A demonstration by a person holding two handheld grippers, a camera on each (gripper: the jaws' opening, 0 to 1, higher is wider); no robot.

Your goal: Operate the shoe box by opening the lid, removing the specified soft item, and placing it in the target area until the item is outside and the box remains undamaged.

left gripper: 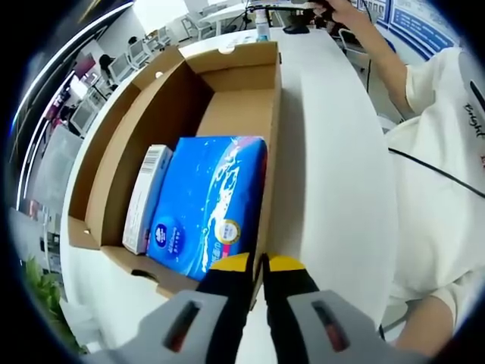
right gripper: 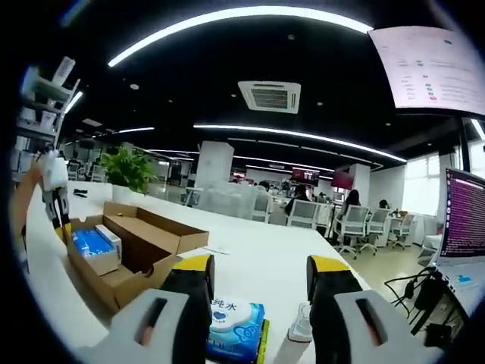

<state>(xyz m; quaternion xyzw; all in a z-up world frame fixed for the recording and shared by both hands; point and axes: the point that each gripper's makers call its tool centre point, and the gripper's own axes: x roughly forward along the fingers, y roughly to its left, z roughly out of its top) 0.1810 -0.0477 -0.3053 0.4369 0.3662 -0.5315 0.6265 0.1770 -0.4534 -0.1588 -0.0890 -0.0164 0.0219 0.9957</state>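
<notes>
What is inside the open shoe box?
Inside the shoe box: a blue soft pack and a slim white carton beside it. Anything beneath them is covered.

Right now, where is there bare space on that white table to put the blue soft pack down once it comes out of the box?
The white table is bare beside the cardboard box's wall, toward the person in white. The box's far half is empty too. It is crowded where the blue pack and white carton lie, and by the wipes pack between the right gripper's open jaws.
</notes>
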